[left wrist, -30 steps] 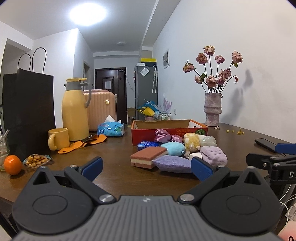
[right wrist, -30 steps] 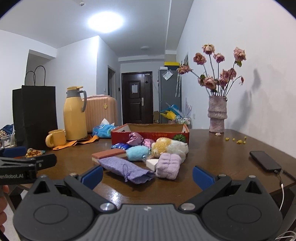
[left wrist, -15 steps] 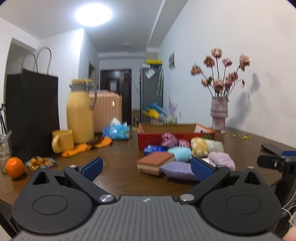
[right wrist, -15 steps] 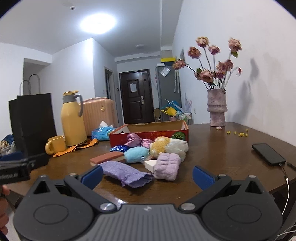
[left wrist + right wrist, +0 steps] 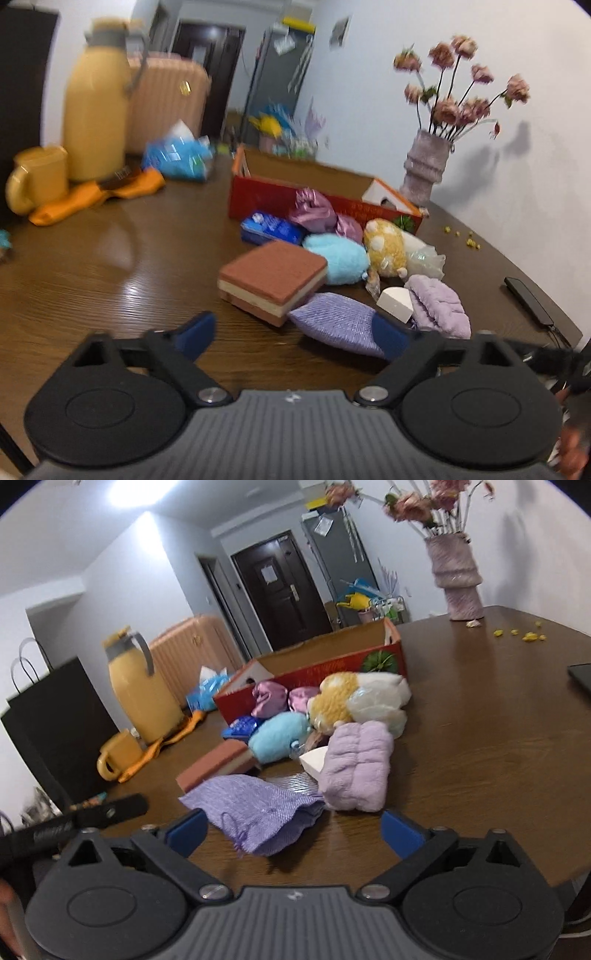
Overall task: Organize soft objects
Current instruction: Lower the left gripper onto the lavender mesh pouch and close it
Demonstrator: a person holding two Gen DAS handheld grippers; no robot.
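Hovering wide open and empty, left tool (image 5: 295, 334), right tool (image 5: 293, 830), near purple pouch (image 5: 255, 812)

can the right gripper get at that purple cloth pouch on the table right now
Probably yes. The right gripper is open, and the purple pouch lies just ahead between its fingers on the table, nothing lying over it.

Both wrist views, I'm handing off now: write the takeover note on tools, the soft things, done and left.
Left tool: open, empty, low over the table, facing the pile.
Right tool: open, empty, the purple knit pouch just ahead of it.
Soft things lie heaped on the table in front of the red box: lilac towel, blue plush, yellow plush, layered sponge.
Done: nothing grasped; nothing visible in the box.
Left: pick up and sort every piece.
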